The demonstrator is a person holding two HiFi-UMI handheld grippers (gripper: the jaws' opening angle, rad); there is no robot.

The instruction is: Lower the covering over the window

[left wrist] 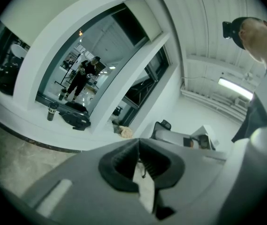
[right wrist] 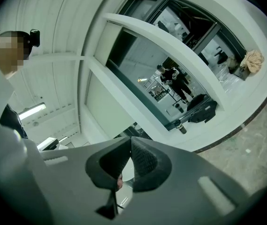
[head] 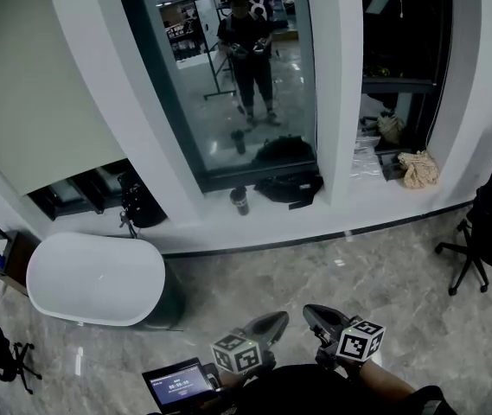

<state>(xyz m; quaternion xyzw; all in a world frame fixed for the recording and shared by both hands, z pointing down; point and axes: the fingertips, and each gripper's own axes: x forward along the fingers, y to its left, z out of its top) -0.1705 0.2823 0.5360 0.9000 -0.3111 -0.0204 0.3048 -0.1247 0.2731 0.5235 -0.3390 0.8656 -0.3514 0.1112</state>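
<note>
Left gripper (head: 273,322) and right gripper (head: 322,316): jaws closed together, nothing held, well apart from the windows. Roller blind (head: 29,85): partly lowered over the left window. Middle window (head: 228,102): uncovered.

tools (head: 280,319) (head: 311,311) 2 | bottle (head: 239,200) 1 | white table (head: 99,279) 1 | screen (head: 177,383) 1

Window (head: 228,85): middle pane, dark reflecting glass, mostly uncovered.
Blind (left wrist: 143,17): pale beige, raised, covering only the window's top.
Left blind (head: 38,93): beige, lowered nearly to the sill.
</note>
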